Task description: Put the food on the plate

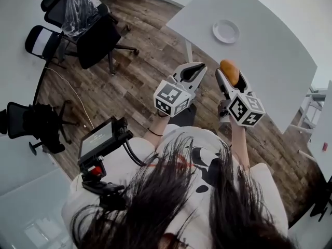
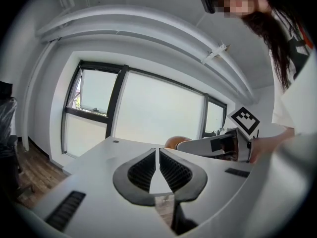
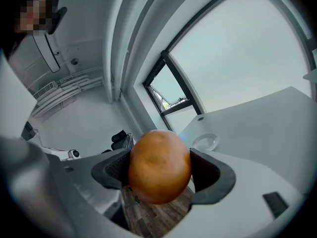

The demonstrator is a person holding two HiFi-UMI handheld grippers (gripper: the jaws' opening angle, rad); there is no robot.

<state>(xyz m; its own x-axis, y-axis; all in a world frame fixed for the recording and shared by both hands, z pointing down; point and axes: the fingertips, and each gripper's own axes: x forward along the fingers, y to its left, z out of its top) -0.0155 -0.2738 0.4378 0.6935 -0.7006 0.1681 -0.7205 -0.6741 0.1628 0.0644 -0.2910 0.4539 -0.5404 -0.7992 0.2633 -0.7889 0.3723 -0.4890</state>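
- head view: the left gripper [image 1: 196, 71] and the right gripper [image 1: 228, 77] are held side by side above the wood floor [image 1: 140, 82], near the edge of the white bench [image 1: 270, 56]. the right gripper carries the food [image 1: 229, 71], a rounded orange-brown piece, possibly a bread roll, though it shows too small to be sure. the white plate [image 1: 226, 31] lies on the bench, well apart from both grippers. black office chairs [image 1: 96, 38] stand at upper left.
- left gripper view: the jaws meet along their inner faces, closed with nothing between them. beyond them lies the side of the right gripper with its marker cube [image 2: 245, 119], and the top of the food [image 2: 176, 142] shows just past the jaw tips. a wide window [image 2: 158, 113] fills the background.
- right gripper view: the jaws are clamped on the food [image 3: 159, 165], one pad touching each side, and the piece fills the gap. the plate [image 3: 205, 142] sits on the bench [image 3: 267, 118] beyond, up and to the right of the food.
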